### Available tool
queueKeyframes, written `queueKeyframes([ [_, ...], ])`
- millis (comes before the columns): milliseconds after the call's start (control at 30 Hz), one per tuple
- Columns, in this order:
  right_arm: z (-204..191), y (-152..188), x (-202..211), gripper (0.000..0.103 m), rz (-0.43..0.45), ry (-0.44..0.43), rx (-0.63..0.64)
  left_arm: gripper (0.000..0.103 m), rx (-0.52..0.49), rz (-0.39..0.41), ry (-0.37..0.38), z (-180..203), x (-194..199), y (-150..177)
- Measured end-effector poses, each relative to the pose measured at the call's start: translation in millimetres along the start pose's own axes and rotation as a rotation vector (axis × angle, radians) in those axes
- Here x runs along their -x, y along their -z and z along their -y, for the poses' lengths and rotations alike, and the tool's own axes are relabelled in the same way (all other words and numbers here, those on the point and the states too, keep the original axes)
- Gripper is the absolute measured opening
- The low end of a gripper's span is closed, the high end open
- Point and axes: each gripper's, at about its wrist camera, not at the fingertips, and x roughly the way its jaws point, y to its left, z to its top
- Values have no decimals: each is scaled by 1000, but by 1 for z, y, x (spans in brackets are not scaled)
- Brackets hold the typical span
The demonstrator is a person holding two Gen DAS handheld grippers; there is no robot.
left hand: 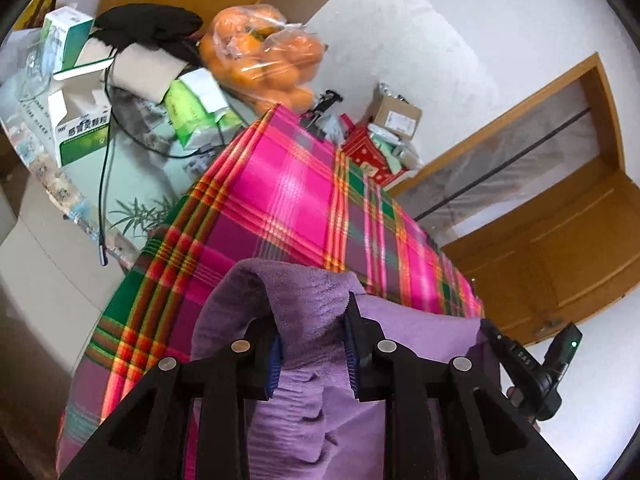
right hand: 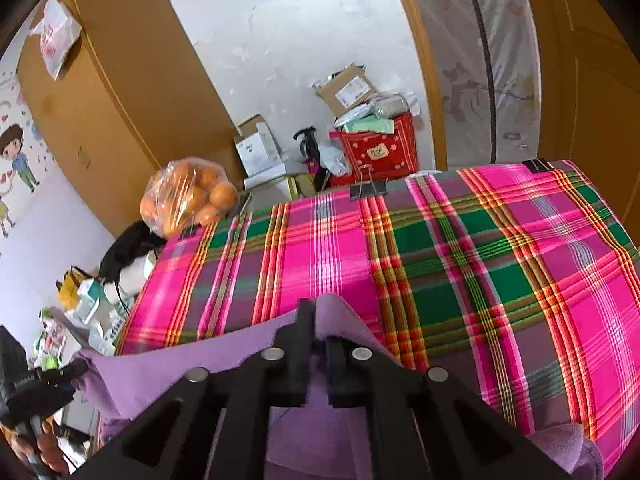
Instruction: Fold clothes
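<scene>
My left gripper [left hand: 310,344] clamps bunched purple cloth [left hand: 304,292]; right gripper [right hand: 318,344] pinches same edge. Cloth hangs at near side of plaid table [right hand: 480,260]. Carry both corners level toward far side (keep edge taut), lay flat.

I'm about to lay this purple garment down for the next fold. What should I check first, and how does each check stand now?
1. Left gripper holds the purple fleece garment: ok, fabric bunched between the fingers.
2. Right gripper holds it: ok, jaws nearly closed on an edge.
3. Fabric taut between grippers: ok, the edge runs straight.
4. Pink and green plaid cloth free ahead: ok.
5. Bag of oranges off the plaid: ok, beside the far corner.
6. Garment's lower part: cannot tell.
</scene>
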Motion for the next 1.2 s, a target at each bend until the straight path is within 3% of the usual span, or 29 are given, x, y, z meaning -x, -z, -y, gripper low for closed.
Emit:
queueKeyframes([
  [100, -8, 4, 5, 29, 0, 23, 43, 30, 12, 0, -11, -7, 5, -1],
  [167, -13, 4, 12, 31, 11, 25, 64, 34, 6, 9, -19, -9, 14, 1],
  [233, -15, 4, 19, 31, 20, 29, 68, 42, 14, 15, -25, -14, 23, 3],
  [433, -25, 18, 42, 32, 14, 127, 149, 42, 47, -14, -28, -31, 45, 29],
  [600, -28, 40, 73, 32, 50, 137, 228, 46, 81, -41, -34, -48, 62, 62],
  [800, -9, 88, 124, 32, 107, 46, 156, 50, 157, -86, 32, -67, 77, 103],
  [1000, 5, 145, 153, 32, 91, 36, 124, 53, 238, -86, 124, -76, 89, 132],
  [1200, 22, 189, 147, 33, 1, 34, 56, 57, 259, -132, 141, -73, 79, 154],
])
